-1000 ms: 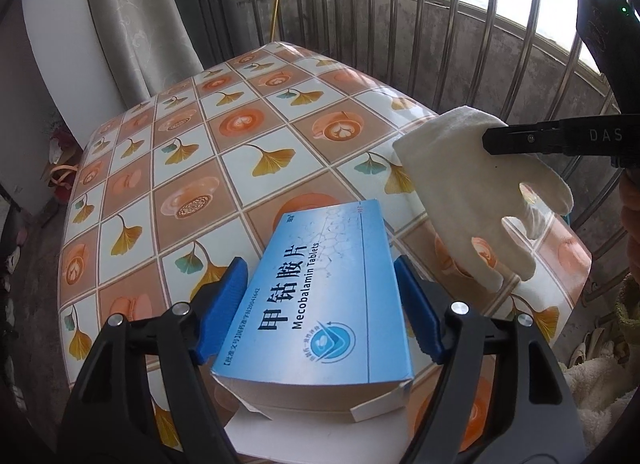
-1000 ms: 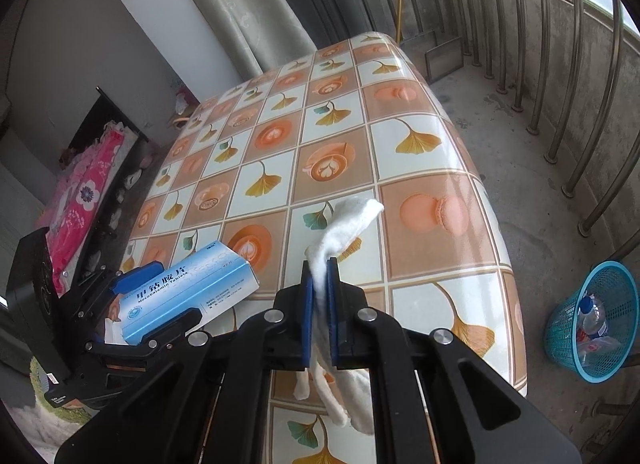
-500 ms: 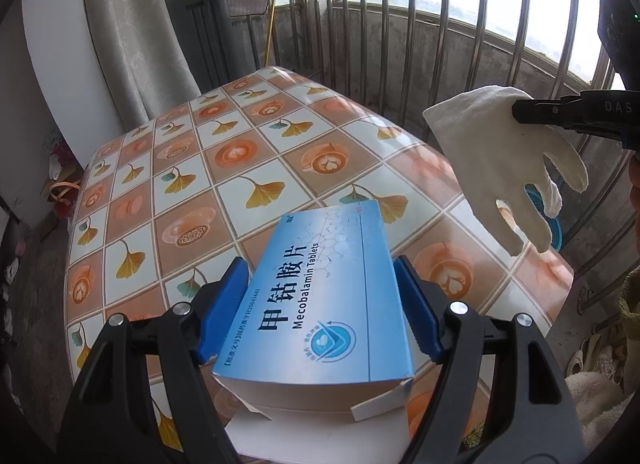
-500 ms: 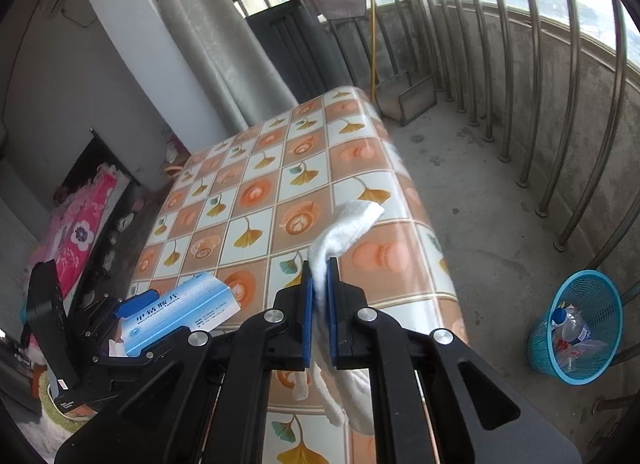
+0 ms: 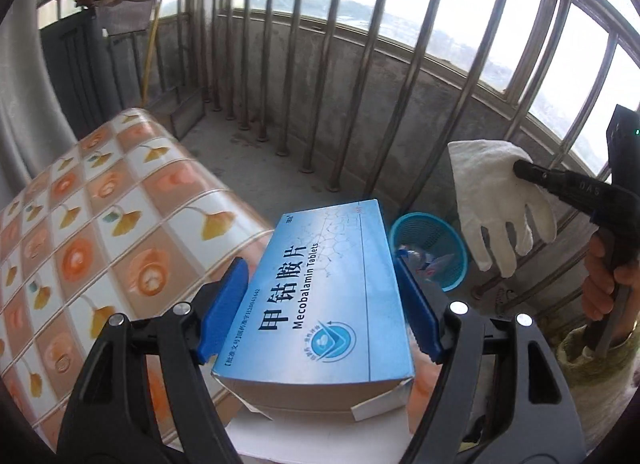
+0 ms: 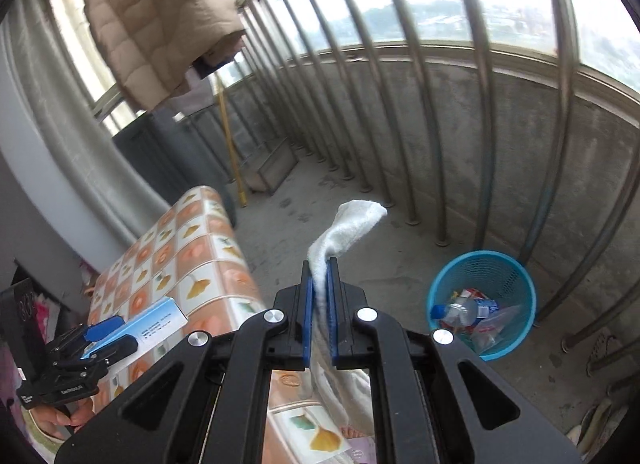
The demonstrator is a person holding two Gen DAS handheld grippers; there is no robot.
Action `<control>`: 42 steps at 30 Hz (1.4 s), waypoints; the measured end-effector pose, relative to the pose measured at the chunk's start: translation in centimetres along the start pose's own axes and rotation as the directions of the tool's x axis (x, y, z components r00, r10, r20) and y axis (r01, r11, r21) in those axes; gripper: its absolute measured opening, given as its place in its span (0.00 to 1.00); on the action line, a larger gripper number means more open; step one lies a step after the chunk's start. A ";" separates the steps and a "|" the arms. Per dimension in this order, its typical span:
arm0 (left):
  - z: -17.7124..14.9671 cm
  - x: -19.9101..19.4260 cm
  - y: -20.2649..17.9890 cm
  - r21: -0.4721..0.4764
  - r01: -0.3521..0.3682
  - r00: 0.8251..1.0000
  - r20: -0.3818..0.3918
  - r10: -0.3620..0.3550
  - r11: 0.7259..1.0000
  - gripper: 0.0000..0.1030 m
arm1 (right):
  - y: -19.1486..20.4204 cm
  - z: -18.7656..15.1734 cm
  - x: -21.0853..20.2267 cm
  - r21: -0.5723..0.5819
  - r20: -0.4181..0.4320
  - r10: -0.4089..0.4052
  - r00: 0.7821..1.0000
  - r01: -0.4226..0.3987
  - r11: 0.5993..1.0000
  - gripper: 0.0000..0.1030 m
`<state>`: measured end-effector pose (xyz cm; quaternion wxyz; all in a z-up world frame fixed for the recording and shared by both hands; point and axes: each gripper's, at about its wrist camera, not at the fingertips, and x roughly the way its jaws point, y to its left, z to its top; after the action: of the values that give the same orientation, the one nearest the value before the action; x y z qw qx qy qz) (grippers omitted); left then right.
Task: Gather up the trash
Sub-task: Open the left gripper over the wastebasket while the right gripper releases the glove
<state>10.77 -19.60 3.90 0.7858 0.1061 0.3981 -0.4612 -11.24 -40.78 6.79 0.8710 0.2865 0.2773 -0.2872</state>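
Left gripper (image 5: 320,304) clamping medicine box (image 5: 320,292), right gripper (image 6: 320,304) pinching white glove (image 6: 344,227), bin (image 6: 482,300) beyond

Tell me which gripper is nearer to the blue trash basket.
Right. The right gripper, shut on the white glove, hangs beside the blue trash basket off the table. The left gripper, clamping the medicine box, sits back over the table edge.

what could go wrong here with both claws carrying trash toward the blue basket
The white glove is pinched at one narrow strip by the right claw; its loose fingers might snag the basket rim when dropped.

The medicine box, gripped across its width by the left claw, has an open flap, so it could crush or slip.

The blue basket sits on the floor near the railing bars; a high drop might miss it.
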 end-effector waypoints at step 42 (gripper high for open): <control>8.2 16.5 -14.0 0.080 0.301 0.943 -0.172 -0.284 0.950 0.75 | -16.3 -3.8 9.0 0.212 0.047 -0.199 0.979 0.185 0.960 0.72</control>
<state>8.01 -42.28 0.20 0.6677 0.1235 0.4456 -0.5834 -17.11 -52.31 -7.14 0.8134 0.3375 0.2426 -0.4070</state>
